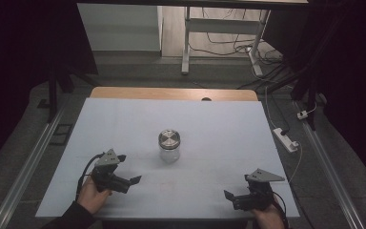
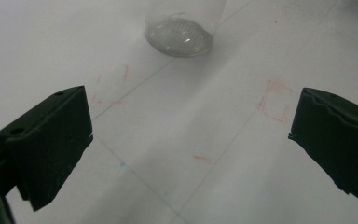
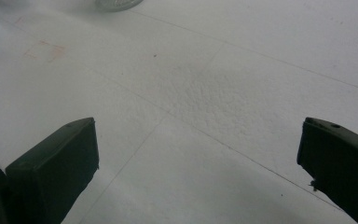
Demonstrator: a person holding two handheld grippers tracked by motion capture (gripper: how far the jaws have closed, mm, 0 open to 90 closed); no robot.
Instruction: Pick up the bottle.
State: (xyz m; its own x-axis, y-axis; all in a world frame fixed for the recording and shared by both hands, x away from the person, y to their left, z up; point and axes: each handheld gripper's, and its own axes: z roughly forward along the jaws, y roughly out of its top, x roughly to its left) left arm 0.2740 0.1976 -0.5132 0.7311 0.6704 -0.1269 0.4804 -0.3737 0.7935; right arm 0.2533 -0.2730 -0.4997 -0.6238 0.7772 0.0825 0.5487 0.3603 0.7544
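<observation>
A clear glass jar (image 1: 169, 146) with a round metal lid stands upright at the middle of the white table sheet (image 1: 209, 129). My left gripper (image 1: 129, 169) rests near the front left, open, pointing right toward the jar and well short of it. In the left gripper view the jar's base (image 2: 179, 35) sits ahead at the top, and the left gripper (image 2: 189, 144) holds nothing between its wide-apart jaws. My right gripper (image 1: 237, 187) sits at the front right, open and empty. In the right gripper view, the right gripper (image 3: 198, 168) faces bare sheet, with the jar's edge (image 3: 116, 3) far off.
Faint red marks (image 2: 275, 100) are drawn on the sheet near the jar. The table's wooden far edge (image 1: 171, 93) shows beyond the sheet. A white power strip (image 1: 286, 139) and cables lie on the floor to the right. Desk legs (image 1: 186, 43) stand behind.
</observation>
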